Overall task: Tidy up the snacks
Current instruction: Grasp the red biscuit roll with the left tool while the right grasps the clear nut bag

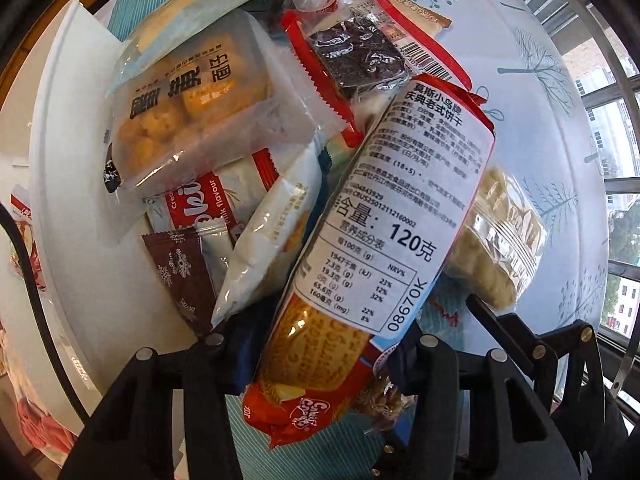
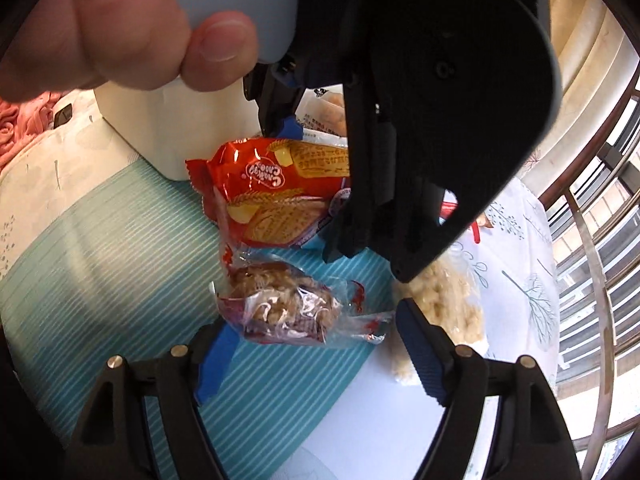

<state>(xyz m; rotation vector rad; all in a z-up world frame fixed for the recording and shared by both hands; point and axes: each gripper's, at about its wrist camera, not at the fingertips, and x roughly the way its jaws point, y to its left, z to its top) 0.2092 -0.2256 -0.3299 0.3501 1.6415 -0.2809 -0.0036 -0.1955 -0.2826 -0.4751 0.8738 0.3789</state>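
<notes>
A red biscuit roll [image 1: 360, 240] with a white label lies across a heap of snacks, one end between the fingers of my left gripper [image 1: 320, 340]. That gripper points straight down and both blue pads press on the roll. In the right wrist view the same biscuit roll [image 2: 276, 192] sits under the left gripper [image 2: 316, 176]. Below it a clear-wrapped brown crispy snack [image 2: 280, 304] rests on the teal striped mat [image 2: 100, 260]. My right gripper [image 2: 316, 320] is open around this snack, its pads apart from the wrapper.
The heap holds a bread pack [image 1: 188, 100], a dark cake pack [image 1: 360, 56], a brown snowflake packet [image 1: 180, 268] and a clear bag of pale puffs [image 1: 500, 248]. A white container [image 1: 60, 160] stands at the left. A hand [image 2: 100, 20] grips the left tool. Window railing [image 2: 592, 280] runs along the right.
</notes>
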